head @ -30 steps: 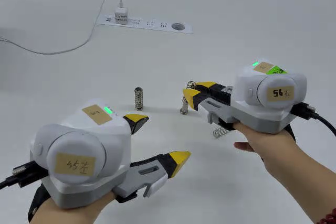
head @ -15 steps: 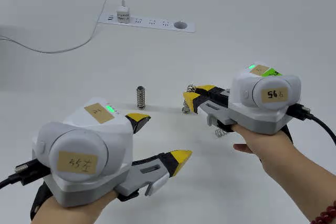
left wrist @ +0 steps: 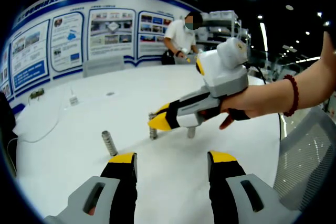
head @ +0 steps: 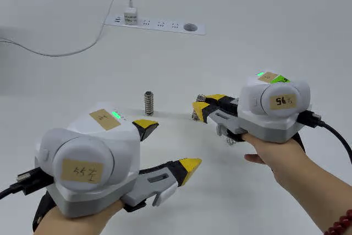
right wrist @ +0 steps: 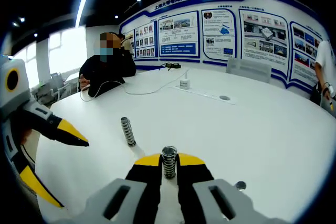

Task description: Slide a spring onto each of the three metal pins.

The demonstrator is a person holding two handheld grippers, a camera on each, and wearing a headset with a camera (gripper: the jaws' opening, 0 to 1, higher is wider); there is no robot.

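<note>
The white table (head: 264, 42) carries everything; the left gripper (head: 167, 145) hovers low at the near side with its jaws spread wide and nothing between them; the right gripper (head: 202, 105) reaches in from the right, its jaws pinched together on an upright spring (right wrist: 168, 163) that stands at the table's middle, clasped between the yellow tips; a power strip (head: 159, 25) lies at the far side with a charger (head: 130, 15) plugged in; left of the right gripper's tips, apart from them, stands a pin already wearing a spring (head: 148, 103).
</note>
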